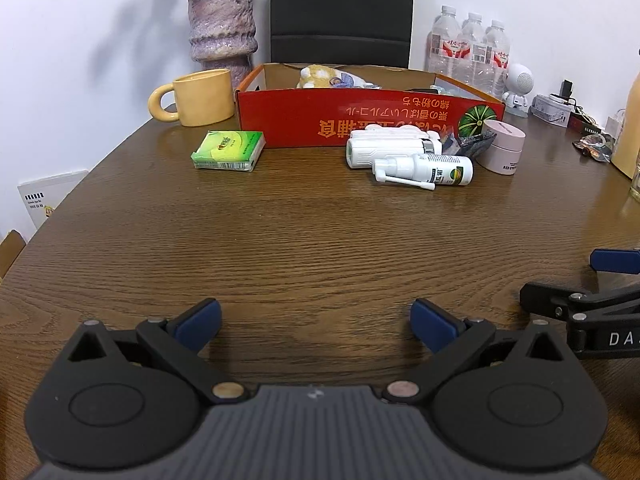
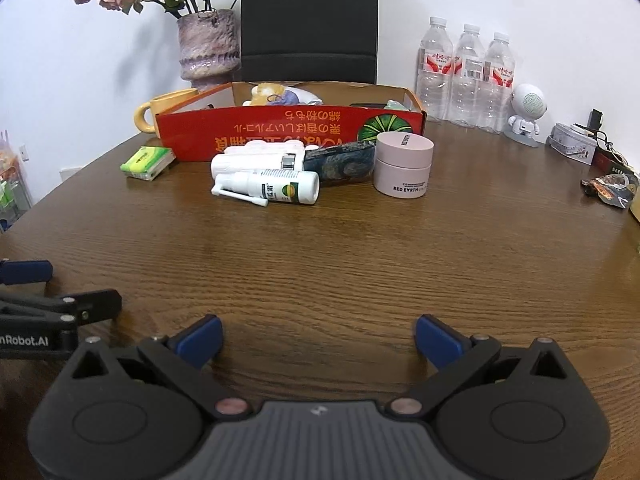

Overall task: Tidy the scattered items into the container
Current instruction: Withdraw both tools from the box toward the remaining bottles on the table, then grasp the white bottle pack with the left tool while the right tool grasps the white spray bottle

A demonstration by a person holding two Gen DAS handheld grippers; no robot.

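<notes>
A red cardboard box (image 1: pixel 360 120) (image 2: pixel 280 130) stands at the far side of the wooden table, with a plush toy (image 1: pixel 320 76) inside. In front of it lie a green tissue pack (image 1: pixel 229 150) (image 2: pixel 148 163), a white device (image 1: pixel 388 148) (image 2: pixel 256 160), a white spray bottle (image 1: pixel 428 170) (image 2: pixel 276 187), a dark patterned case (image 2: pixel 340 162) and a pink jar (image 1: pixel 504 147) (image 2: pixel 403 164). My left gripper (image 1: pixel 316 324) is open and empty, low over the near table. My right gripper (image 2: pixel 318 340) is open and empty too, beside it.
A yellow mug (image 1: pixel 196 98) and a purple vase (image 1: pixel 222 26) stand left of the box. Three water bottles (image 2: pixel 464 76), a white robot figure (image 2: pixel 526 114) and a tin (image 2: pixel 572 148) stand at the back right. A black chair (image 1: pixel 342 12) is behind the box.
</notes>
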